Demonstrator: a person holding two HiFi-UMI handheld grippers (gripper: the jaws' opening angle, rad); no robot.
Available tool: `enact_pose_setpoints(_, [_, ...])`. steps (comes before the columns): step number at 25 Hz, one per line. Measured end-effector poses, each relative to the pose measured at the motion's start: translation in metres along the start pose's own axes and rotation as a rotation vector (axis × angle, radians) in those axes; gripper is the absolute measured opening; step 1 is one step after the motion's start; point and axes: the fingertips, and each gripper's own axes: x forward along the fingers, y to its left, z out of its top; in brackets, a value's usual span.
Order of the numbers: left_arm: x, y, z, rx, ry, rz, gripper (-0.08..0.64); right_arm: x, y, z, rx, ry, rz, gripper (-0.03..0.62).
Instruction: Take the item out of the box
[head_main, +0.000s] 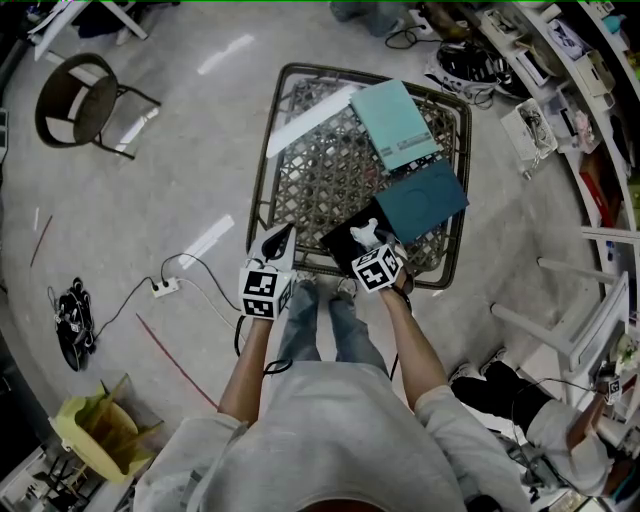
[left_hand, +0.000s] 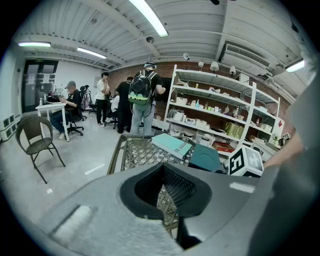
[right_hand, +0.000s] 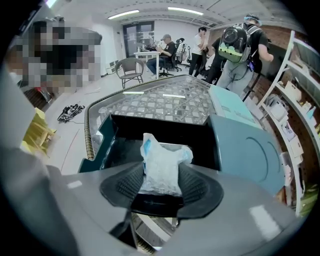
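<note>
- Head view: the right gripper (head_main: 368, 238) points steeply down into the open box (head_main: 340, 243) at the table's (head_main: 262, 170) near edge. The left gripper (head_main: 283, 234) hangs just left of it, off the box.
- Left gripper view: the fingers of the left gripper (left_hand: 167, 192) are spread and empty, with only the woven table lattice (left_hand: 142, 150) beyond them. It could steady the box wall if the box rises.
- Right gripper view: the ribbed pads of the right gripper (right_hand: 161, 182) pinch the pouch (right_hand: 162, 165) from both sides, its top poking past the fingertips over the box's (right_hand: 150, 127) black inside. The film is thin, crinkled and probably slippery, so squeeze firmly and lift straight up, slowly. The smooth teal lid (right_hand: 245, 145) lies just right of the fingers.
</note>
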Motion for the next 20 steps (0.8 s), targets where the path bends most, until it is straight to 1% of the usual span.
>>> enact_pose_setpoints(6, [-0.002,0.001,0.001,0.002,-0.001,0.000,0.005,-0.003,0.001,0.001,0.002,-0.011,0.006,0.178])
enact_pose_setpoints(11, [0.000,0.000,0.002,0.006,-0.003,-0.003,0.005,-0.007,-0.004,0.005,0.010,-0.035,-0.003,0.172])
enact_pose_setpoints(16, [0.000,-0.002,0.005,0.014,-0.006,-0.003,0.005,-0.020,-0.007,0.012,0.020,-0.086,-0.024,0.173])
enact_pose_setpoints(20, [-0.001,-0.006,0.009,0.017,-0.011,-0.010,0.005,-0.036,-0.009,0.020,0.065,-0.145,-0.038,0.172])
